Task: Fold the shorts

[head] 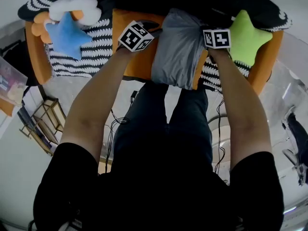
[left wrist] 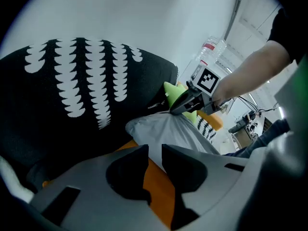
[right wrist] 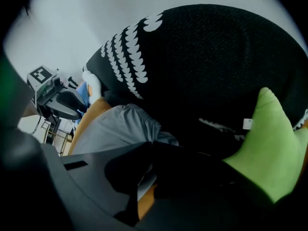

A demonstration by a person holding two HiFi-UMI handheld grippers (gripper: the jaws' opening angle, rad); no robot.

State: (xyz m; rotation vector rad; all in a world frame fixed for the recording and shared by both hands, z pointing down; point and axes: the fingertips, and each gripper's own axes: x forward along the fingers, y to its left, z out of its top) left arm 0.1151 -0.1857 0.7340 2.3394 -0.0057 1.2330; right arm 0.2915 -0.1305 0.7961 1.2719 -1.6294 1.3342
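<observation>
Grey shorts [head: 179,49] lie bunched on the orange sofa seat [head: 139,64], straight ahead of me. The left gripper's marker cube [head: 136,36] sits at the shorts' left edge and the right one's cube [head: 216,38] at their right edge. In the left gripper view my left gripper [left wrist: 155,153] has its jaws a little apart, with the edge of the shorts [left wrist: 168,131] and orange seat showing in the gap. My right gripper [right wrist: 151,146] is shut on the right corner of the shorts [right wrist: 113,126]. From the left it shows as the right gripper [left wrist: 174,111] pinching the cloth.
A black cushion with white scallops [right wrist: 216,66] backs the seat. A green star pillow [head: 245,37] lies right of the shorts, a blue star pillow [head: 67,35] and a white cloud pillow [head: 79,8] to the left. A wooden rack [head: 43,124] and cables are on the floor.
</observation>
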